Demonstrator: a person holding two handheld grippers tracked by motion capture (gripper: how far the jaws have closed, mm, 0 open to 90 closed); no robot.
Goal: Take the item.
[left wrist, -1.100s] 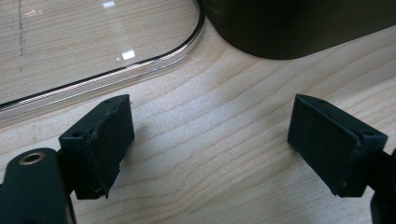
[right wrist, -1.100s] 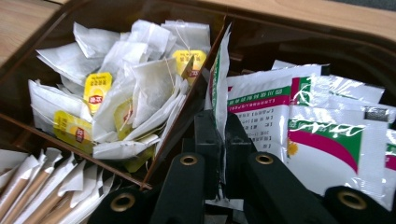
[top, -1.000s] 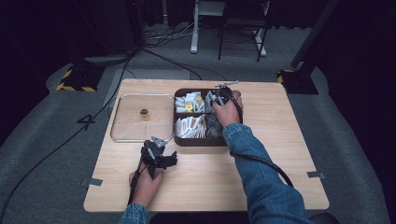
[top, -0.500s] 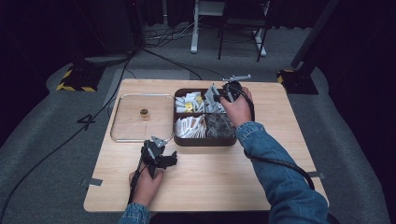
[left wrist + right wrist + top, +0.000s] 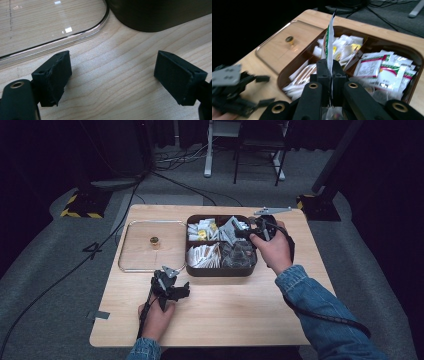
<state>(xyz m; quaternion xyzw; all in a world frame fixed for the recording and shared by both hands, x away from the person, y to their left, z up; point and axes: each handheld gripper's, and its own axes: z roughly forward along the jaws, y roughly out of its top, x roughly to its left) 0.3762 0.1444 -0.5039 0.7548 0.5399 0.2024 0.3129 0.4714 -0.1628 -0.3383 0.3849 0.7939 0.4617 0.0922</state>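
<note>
Right tool (image 5: 243, 233) has moved back and right since a second ago: it was low over the box middle, now it sits at the far right corner of the box (image 5: 220, 270), lifted. Its jaws are pressed together on a thin white sachet (image 5: 329, 37) with green and red print, held edge-on and upright above the jaws in the right gripper view. Right hand (image 5: 272, 251) is over the box's right rim.

Left tool (image 5: 169, 287) hasn't moved. It rests on the desk (image 5: 225, 315) just in front of the box's near left corner, left hand (image 5: 155, 319) behind it. Jaws spread wide, nothing between them; the left gripper view shows bare wood between the pads (image 5: 53, 77).

Box is dark brown, divided into compartments: white and yellow sachets far left, white paper sticks near left, green/red printed sachets on the right side, clear wrapped items near right.

Clear lid (image 5: 150, 245) with a small gold knob (image 5: 154, 240) lies flat on the desk just left of the box. Its metal-edged corner (image 5: 100, 22) is visible in the left gripper view, close to the box wall; touching or not, cannot tell.
</note>
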